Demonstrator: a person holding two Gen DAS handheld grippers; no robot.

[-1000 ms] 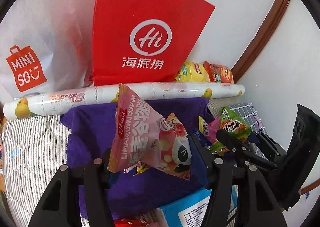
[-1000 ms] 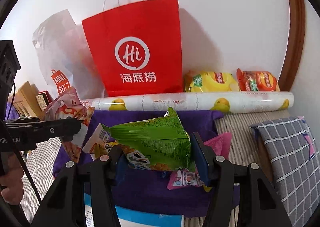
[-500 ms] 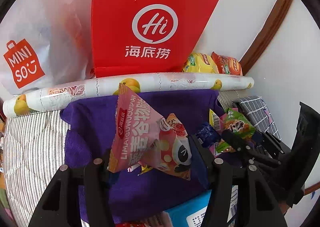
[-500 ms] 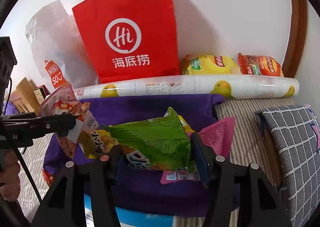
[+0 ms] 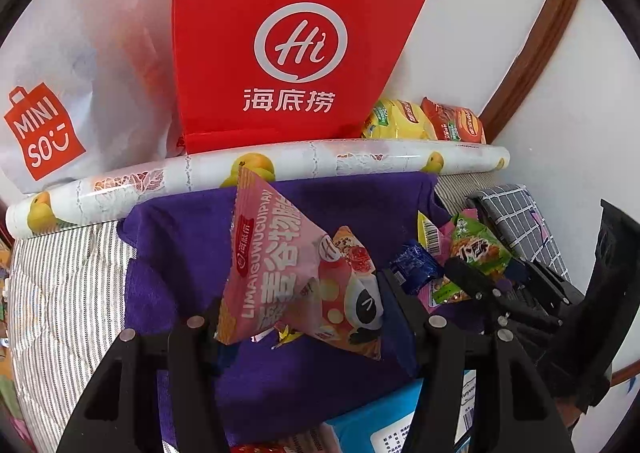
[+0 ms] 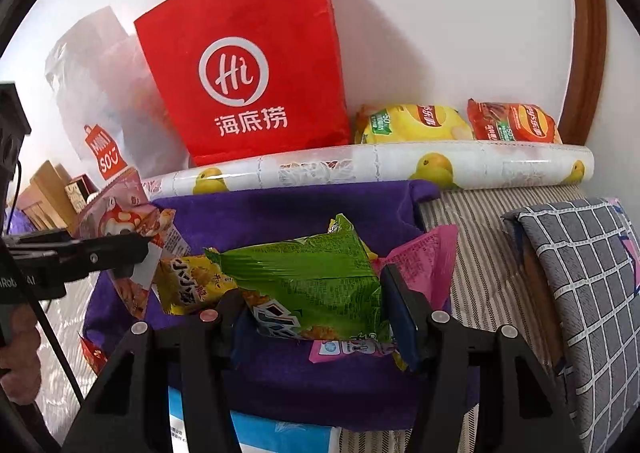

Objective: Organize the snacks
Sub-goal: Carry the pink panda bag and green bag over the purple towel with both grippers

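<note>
1. Left gripper [image 5: 300, 305] clenched on a pink snack packet [image 5: 288, 265]; packet lifted clear above the purple cloth [image 5: 180, 253], tip pointing up and away.
2. Right gripper [image 6: 312, 305] clenched on a green snack packet [image 6: 312, 277], held roughly level over the same cloth.
3. In the right wrist view the left gripper comes in from the left edge with its pink packet; a person's hand [image 6: 18, 357] sits under it at the lower left.
4. In the left wrist view the right gripper [image 5: 476, 281] is at the right side with the green packet.
5. Loose on the cloth: yellow snack packet [image 6: 188, 285] just left of the green one, magenta packet [image 6: 424, 257] at the cloth's right edge partly behind the right finger, blue wrapped snack [image 5: 412, 265] near the right edge.
6. Cloth lies on a striped bed cover [image 6: 472, 253]; a grey checked pillow [image 6: 592, 273] is at the bed's right side.
7. Roll of lemon-print paper [image 6: 380, 169] lies along the far edge of the cloth, touching it.
8. Behind the roll against the wall: red paper bag [image 6: 248, 65] upright, white Miniso bag [image 5: 60, 93] to its left, yellow chip bag [image 6: 408, 123] and orange chip bag [image 6: 516, 123] to its right, side by side.
9. Blue-and-white box [image 6: 280, 433] at the near edge below the cloth, partly hidden by the fingers.
</note>
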